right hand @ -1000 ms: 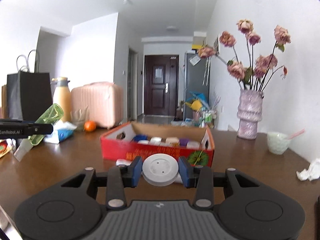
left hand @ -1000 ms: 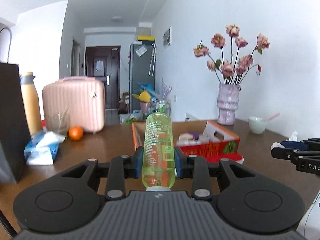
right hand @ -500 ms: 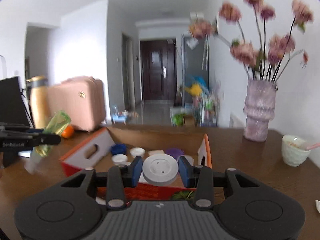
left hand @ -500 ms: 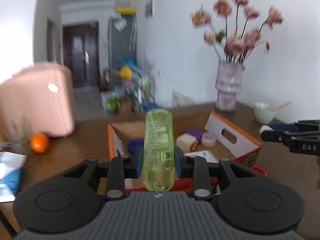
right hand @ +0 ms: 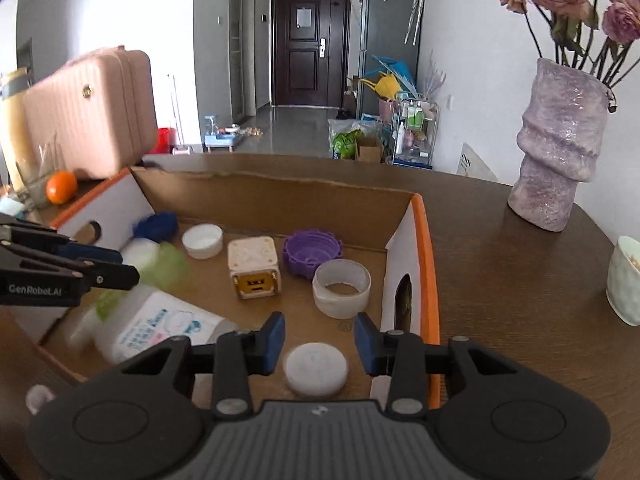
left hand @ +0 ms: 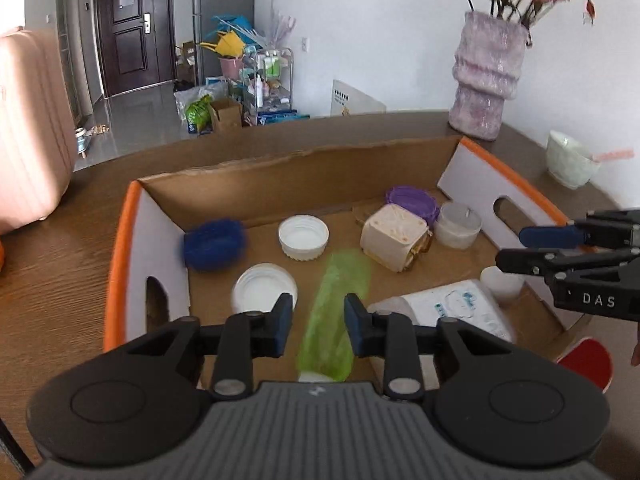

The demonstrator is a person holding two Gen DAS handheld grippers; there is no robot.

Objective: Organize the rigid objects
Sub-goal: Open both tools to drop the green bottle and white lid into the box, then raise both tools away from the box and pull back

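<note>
Bottle point(left hand: 334, 312), green and blurred, lies free between the spread fingers of the left gripper point(left hand: 316, 326), over the floor of the box point(left hand: 304, 178), touching neither pad. Disc point(right hand: 316, 368), white, sits loose in the box's near right corner between the parted fingers of the right gripper point(right hand: 320, 346). Both claws hold nothing.

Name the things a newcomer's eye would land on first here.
A blurred green bottle drops between the open left hand-held gripper's fingers into the cardboard box. A white disc lies loose below the open right hand-held gripper. A purple vase stands right of the box.
</note>
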